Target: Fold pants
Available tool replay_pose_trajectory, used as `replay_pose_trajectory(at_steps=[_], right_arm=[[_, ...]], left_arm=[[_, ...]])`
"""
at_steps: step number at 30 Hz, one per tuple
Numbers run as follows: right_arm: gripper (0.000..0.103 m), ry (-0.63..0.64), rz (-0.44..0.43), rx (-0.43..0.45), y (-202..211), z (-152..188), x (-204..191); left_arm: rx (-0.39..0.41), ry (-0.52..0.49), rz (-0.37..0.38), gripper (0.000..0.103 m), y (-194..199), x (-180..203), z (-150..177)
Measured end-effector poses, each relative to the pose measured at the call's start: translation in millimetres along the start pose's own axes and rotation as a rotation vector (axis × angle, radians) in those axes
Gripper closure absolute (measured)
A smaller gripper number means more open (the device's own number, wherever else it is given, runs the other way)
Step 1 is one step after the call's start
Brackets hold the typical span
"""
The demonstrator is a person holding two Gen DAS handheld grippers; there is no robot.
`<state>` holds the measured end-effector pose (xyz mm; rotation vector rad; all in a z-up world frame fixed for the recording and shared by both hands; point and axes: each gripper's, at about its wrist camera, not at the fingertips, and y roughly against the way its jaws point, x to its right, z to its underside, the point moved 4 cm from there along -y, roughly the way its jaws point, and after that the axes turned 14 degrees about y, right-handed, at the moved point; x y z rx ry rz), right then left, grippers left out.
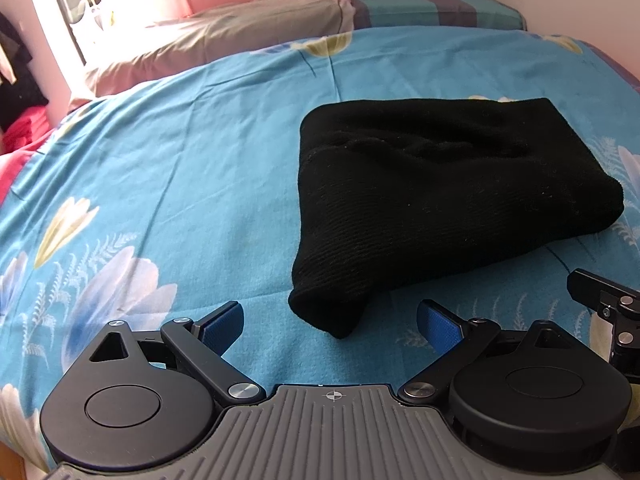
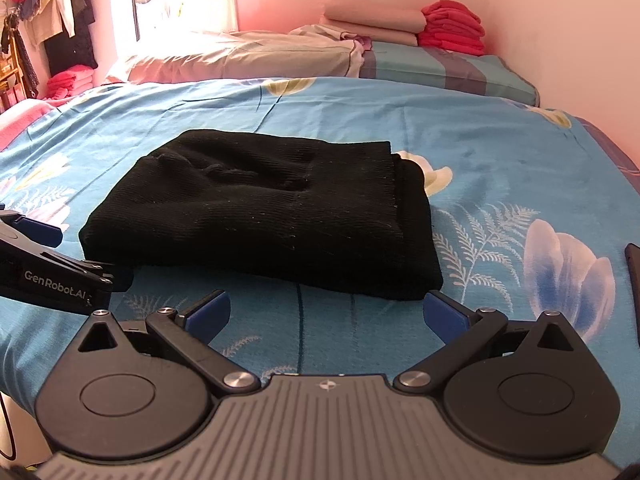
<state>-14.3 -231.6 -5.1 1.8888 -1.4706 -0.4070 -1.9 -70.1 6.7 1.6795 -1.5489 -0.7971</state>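
The black pants (image 1: 432, 184) lie folded into a thick bundle on the blue flowered bed sheet (image 1: 180, 160). One rolled corner hangs toward me. My left gripper (image 1: 330, 326) is open and empty, just in front of that near corner, not touching it. In the right wrist view the same pants (image 2: 272, 216) lie flat and squared. My right gripper (image 2: 326, 312) is open and empty, just short of their near edge. The left gripper's body (image 2: 48, 276) shows at the left edge of that view.
A beige pillow (image 2: 248, 56) and a striped blue one (image 2: 448, 68) lie at the bed's far end, with folded pink and red cloths (image 2: 452, 28) stacked behind. Clothes hang on a rack (image 2: 52, 16) at the far left. A dark object (image 2: 634, 268) lies at the right edge.
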Motion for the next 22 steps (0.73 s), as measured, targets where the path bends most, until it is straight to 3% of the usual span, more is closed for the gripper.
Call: replay_pose_trajectory(at_steps=[22], right_arm=[[0.001,-0.030,-0.062,0.032,0.6,5.9,3.6]], left_arm=[[0.002,0.011,-0.011,0.000,8.0,6.4,-2.2]])
